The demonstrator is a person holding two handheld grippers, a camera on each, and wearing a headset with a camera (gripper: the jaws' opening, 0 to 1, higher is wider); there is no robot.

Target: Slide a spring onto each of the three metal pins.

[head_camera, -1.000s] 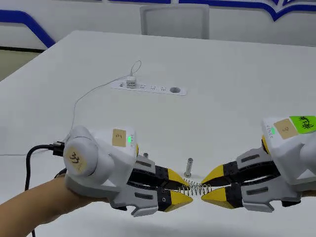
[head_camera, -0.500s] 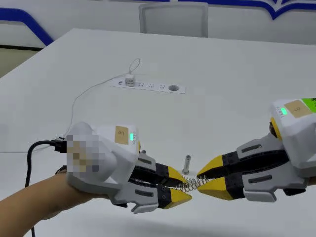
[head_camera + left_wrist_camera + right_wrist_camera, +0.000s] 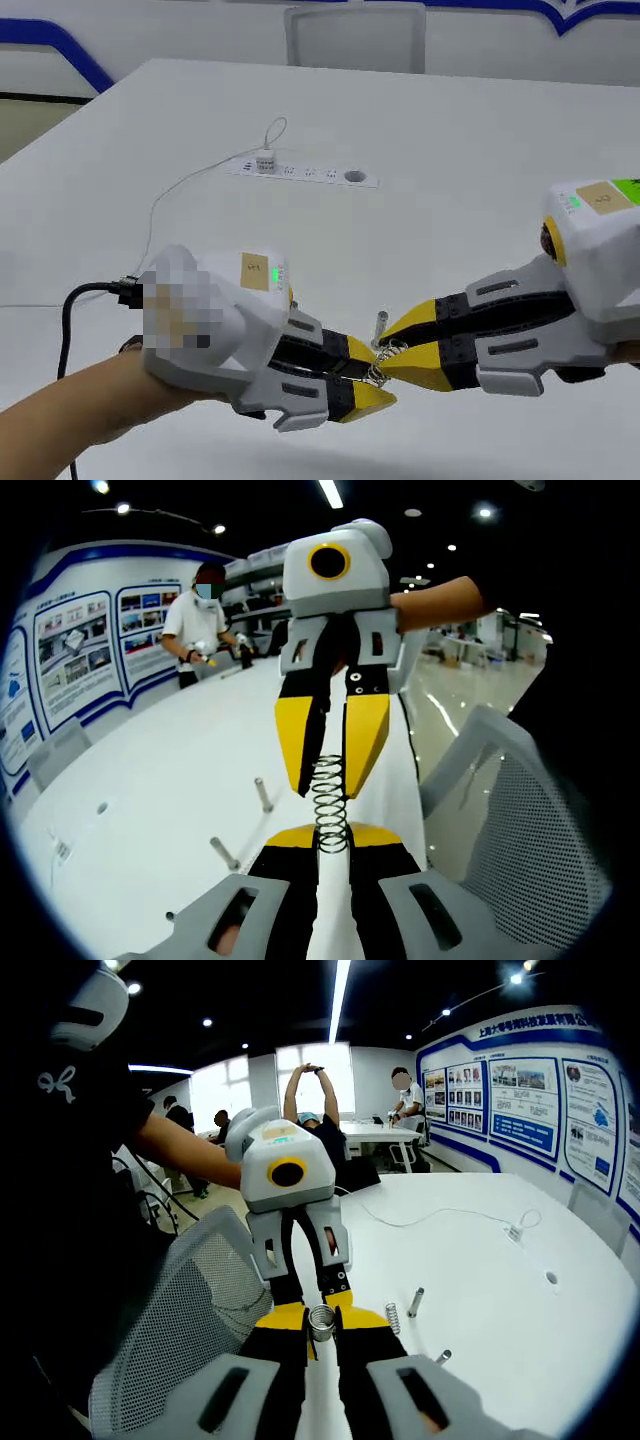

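Closing in from the right of the head view, the right gripper (image 3: 385, 352) has risen and drawn nearer since a second ago. Its yellow tips now almost meet those of the left gripper (image 3: 368, 385). The spring (image 3: 384, 360) between them, stretched level back then, now looks short and tilts up to the right.

The left gripper lies at the lower left of that frame, pointing right and slightly down, with a bare forearm (image 3: 50, 440) behind it. The right gripper slants down from the right edge toward the centre. Both are clenched on the same spring, one at each end. In the left gripper view it rises from bottom centre to the opposing tips above. In the right gripper view it is seen end-on between the tips.

I count two springs: the held one and a loose spring (image 3: 393, 1317) lying on the white table (image 3: 500, 1260) just right of the jaws.

In the left gripper view an upper pin (image 3: 263, 793) and a middle pin (image 3: 224, 853) stand left of centre. A small stub (image 3: 170, 916) at the lower left may be a third, but is too small to tell.
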